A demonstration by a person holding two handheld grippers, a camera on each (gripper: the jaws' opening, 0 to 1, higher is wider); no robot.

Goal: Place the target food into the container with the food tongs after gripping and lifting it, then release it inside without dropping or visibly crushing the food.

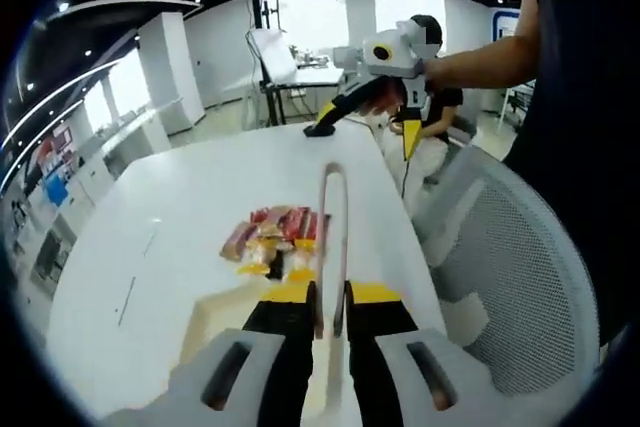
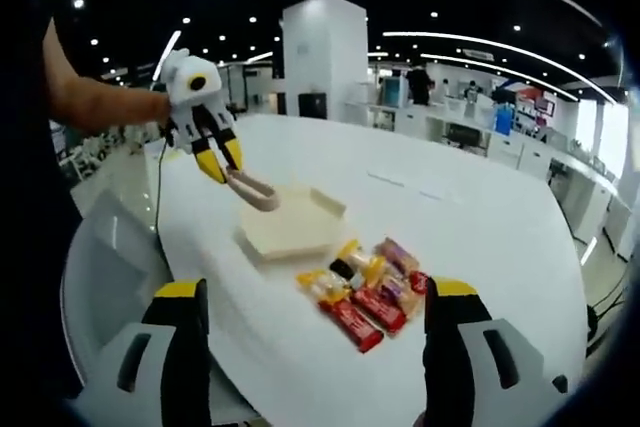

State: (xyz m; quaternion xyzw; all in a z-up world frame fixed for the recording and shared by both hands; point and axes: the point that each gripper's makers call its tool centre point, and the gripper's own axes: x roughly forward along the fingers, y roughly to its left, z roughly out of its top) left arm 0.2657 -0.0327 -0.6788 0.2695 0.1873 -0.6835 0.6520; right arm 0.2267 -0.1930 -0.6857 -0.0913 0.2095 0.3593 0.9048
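A pile of wrapped snacks (image 1: 275,242) (image 2: 365,292), red, yellow and pink, lies on the white table (image 1: 150,237) (image 2: 480,217). My left gripper (image 1: 330,297) (image 2: 215,157) is shut on beige food tongs (image 1: 336,217) (image 2: 250,189), whose looped end reaches just right of the pile. A cream shallow container (image 1: 215,317) (image 2: 295,222) sits between the snacks and the left gripper. In the right gripper view the tongs hover over the container's far edge. My right gripper (image 2: 318,292) (image 1: 365,127) is held up off the table, jaws wide open and holding nothing.
A white mesh chair (image 1: 510,247) (image 2: 100,277) stands against the table's edge beside the person holding the grippers. Behind, a desk with a monitor (image 1: 290,67) and a seated person (image 1: 435,97). Office desks (image 2: 470,117) line the far side.
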